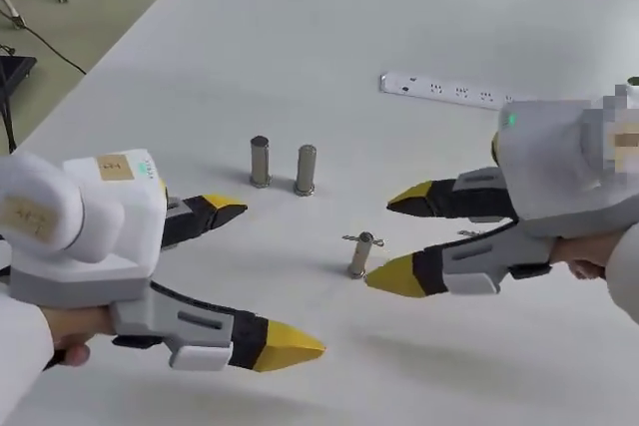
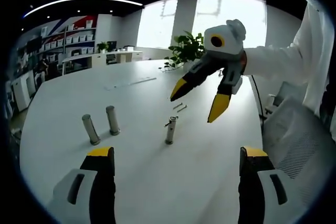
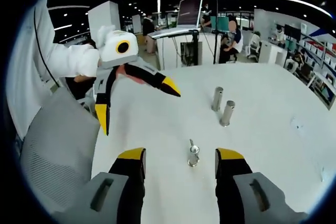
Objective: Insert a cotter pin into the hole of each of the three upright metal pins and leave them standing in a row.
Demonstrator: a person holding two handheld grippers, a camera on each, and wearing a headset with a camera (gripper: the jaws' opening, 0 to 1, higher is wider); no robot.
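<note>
We hold the left gripper (image 1: 283, 278) and right gripper (image 1: 378, 243) released, empty; one metal pin (image 1: 359, 264) carries a cotter pin (image 1: 363, 240). Two bare pins (image 1: 260, 162) stand nearby.

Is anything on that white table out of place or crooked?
The near metal pin, with a cotter pin through its top, stands apart from the left bare pin and the right bare pin, closer to the person, so the three make no row. Nothing looks spilled or broken.
</note>
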